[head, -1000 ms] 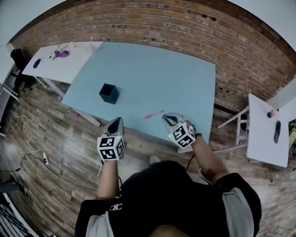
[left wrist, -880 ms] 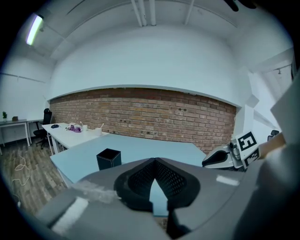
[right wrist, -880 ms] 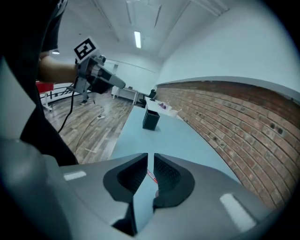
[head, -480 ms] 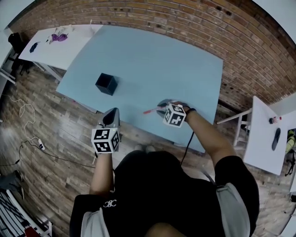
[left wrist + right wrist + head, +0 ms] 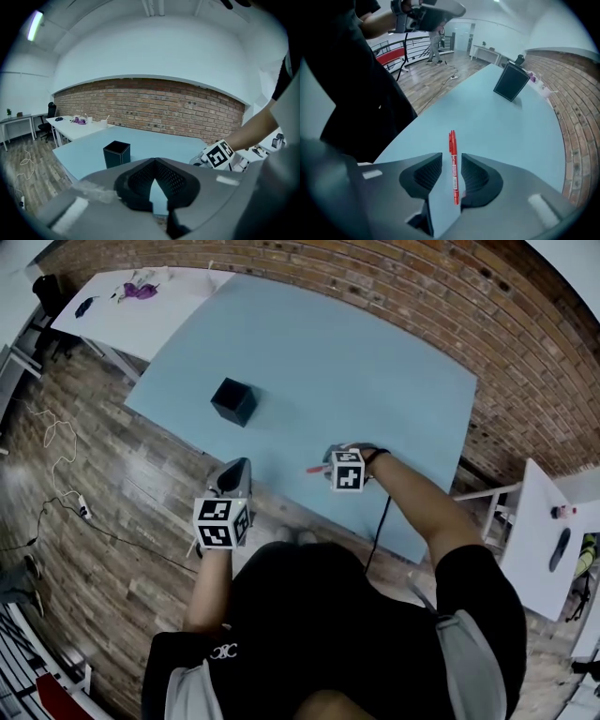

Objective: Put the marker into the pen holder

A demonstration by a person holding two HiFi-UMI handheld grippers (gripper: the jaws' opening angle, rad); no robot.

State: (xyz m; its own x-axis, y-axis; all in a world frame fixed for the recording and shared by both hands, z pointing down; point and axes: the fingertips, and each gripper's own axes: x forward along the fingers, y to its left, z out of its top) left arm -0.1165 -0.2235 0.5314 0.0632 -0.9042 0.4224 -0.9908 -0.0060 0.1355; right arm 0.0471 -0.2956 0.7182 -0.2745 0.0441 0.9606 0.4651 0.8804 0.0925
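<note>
A red marker (image 5: 316, 468) (image 5: 452, 140) lies flat on the light blue table (image 5: 366, 362), near its front edge. My right gripper (image 5: 329, 464) (image 5: 451, 156) is down at the table with the marker lying between its jaws. Those jaws are opening; a gap shows on the marker's left side, while its right side lies close against the other jaw. The black square pen holder (image 5: 233, 401) (image 5: 511, 81) (image 5: 116, 153) stands upright further left on the table. My left gripper (image 5: 237, 468) (image 5: 153, 160) hovers off the table's front edge, shut and empty.
A white side table (image 5: 122, 310) with small items stands at the far left, another white table (image 5: 539, 549) at the right. Cables (image 5: 56, 442) trail over the wooden floor. A brick wall (image 5: 450, 306) runs behind the blue table.
My right gripper has moved forward over the table's edge onto the marker and spread its jaws around it. The left gripper has stayed near the front edge.
</note>
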